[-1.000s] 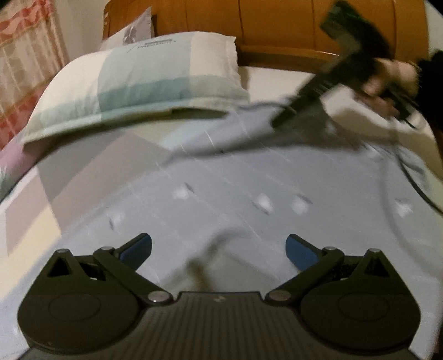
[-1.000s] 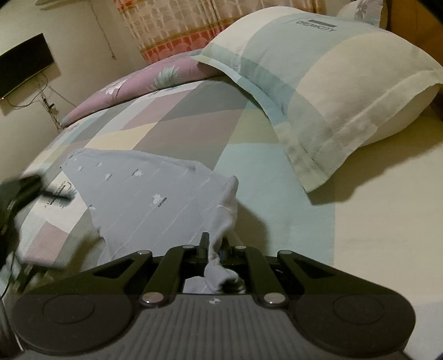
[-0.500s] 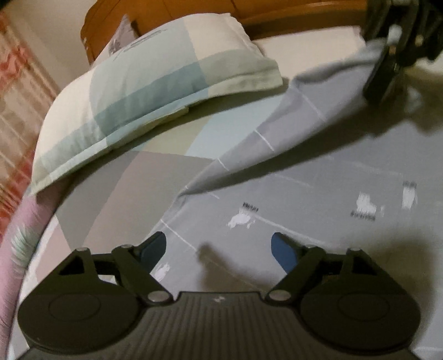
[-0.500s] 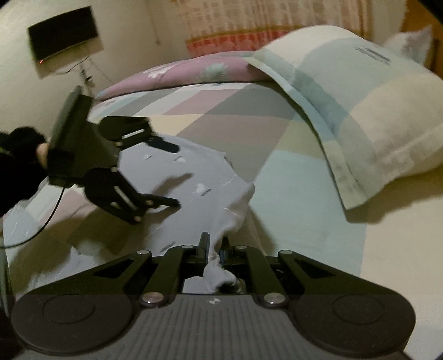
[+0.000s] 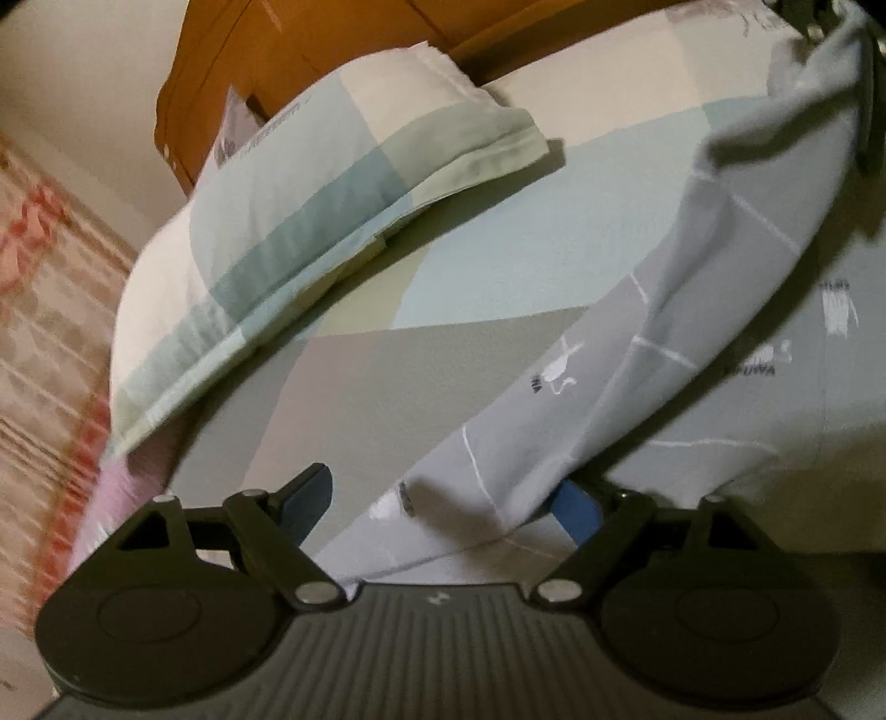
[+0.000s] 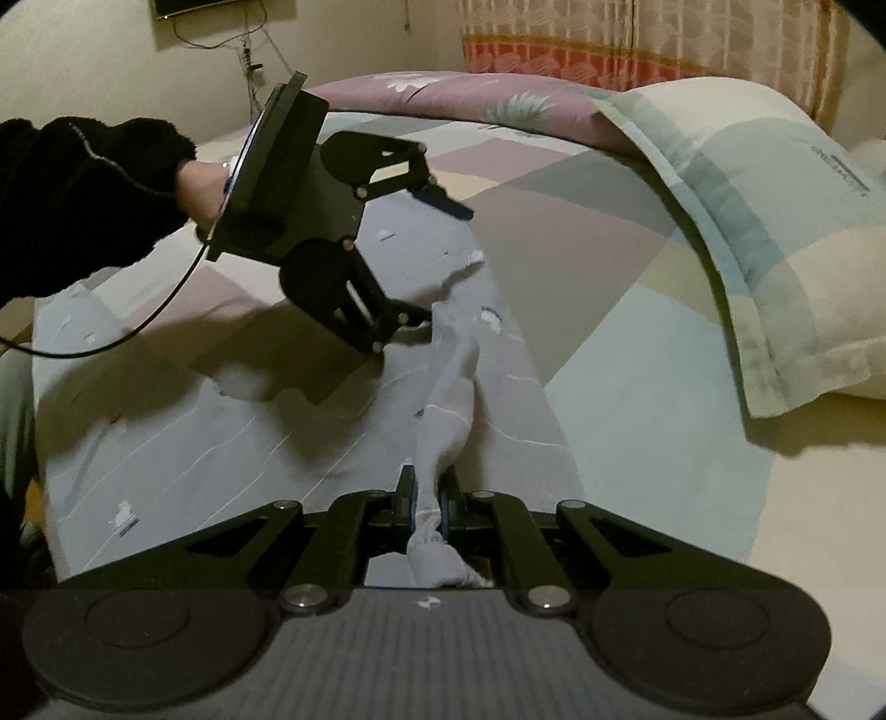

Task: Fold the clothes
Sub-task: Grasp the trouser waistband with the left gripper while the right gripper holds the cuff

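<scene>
Bed [image 6: 637, 354]: covered by a sheet in pastel blocks of grey, pale green, cream and pink.

Garment [image 6: 221, 443]: light grey-blue cloth, crossed by thin white lines and scattered with small white figures; spread on the sheet, one corner gathered and lifted into a ridge [image 5: 720, 266].

Pillow [image 5: 310, 199]: pastel-checked case, laid at the wooden headboard [image 5: 343, 50]; a small printed word is seen on it, too blurred to be read.

Curtain [image 6: 637, 39]: beige lattice with a red band.

Left gripper [image 6: 437, 260]: jaws held wide apart around the garment's raised fold, not clamped.

Right gripper [image 6: 429, 509]: closed on the bunched garment corner.

Garment lettering [image 5: 769, 368]: small, not legible.
</scene>
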### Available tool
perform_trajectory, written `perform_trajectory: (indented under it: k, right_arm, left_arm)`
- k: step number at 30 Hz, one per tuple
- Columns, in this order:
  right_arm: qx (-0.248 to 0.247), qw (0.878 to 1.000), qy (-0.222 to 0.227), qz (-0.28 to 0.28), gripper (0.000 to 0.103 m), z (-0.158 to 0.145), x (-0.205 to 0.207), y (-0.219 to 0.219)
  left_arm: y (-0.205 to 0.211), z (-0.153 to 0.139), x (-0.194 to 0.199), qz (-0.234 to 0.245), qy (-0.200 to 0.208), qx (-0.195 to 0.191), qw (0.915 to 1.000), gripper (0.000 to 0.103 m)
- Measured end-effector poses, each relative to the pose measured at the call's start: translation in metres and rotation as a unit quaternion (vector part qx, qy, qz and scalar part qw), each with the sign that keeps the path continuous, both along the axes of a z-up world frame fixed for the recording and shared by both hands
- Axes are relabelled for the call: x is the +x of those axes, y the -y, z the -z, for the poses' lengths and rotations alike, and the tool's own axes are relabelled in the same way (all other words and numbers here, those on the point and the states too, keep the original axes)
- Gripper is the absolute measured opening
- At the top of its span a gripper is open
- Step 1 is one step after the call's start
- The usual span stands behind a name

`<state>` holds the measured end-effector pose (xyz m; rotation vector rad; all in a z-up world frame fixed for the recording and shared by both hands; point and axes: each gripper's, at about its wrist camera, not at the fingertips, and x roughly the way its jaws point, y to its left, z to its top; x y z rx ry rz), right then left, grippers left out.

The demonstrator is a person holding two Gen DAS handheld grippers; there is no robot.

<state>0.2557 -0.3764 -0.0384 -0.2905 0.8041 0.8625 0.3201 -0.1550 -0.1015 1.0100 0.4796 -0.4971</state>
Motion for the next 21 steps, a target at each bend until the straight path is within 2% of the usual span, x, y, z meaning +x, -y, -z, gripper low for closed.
perform_trajectory:
  k: [5,8,13,16,21]
  right_arm:
    - [0.006,1.000,-0.014,0.005,0.009,0.003,-0.002,0.009]
    - [0.028,0.999,-0.024,0.027,0.009,0.003,0.003,0.021]
    - [0.053,0.997,-0.022,0.051,0.009,0.003,0.008,0.030]
    - [0.056,0.997,-0.023,0.049,0.009,0.002,0.008,0.028]
    - [0.050,0.998,-0.024,0.033,0.010,0.000,0.003,0.018]
  left_arm:
    - [-0.001,0.012,-0.007,0.029,0.066,0.050,0.9962,0.086]
    - [-0.004,0.019,-0.014,0.054,0.100,0.059,0.9918,0.086]
    - [0.000,0.025,-0.033,0.102,0.160,0.081,0.9786,0.086]
    - [0.006,0.025,-0.039,0.119,0.178,0.084,0.9732,0.086]
    - [0.013,0.031,-0.039,0.145,0.177,0.096,0.9687,0.084]
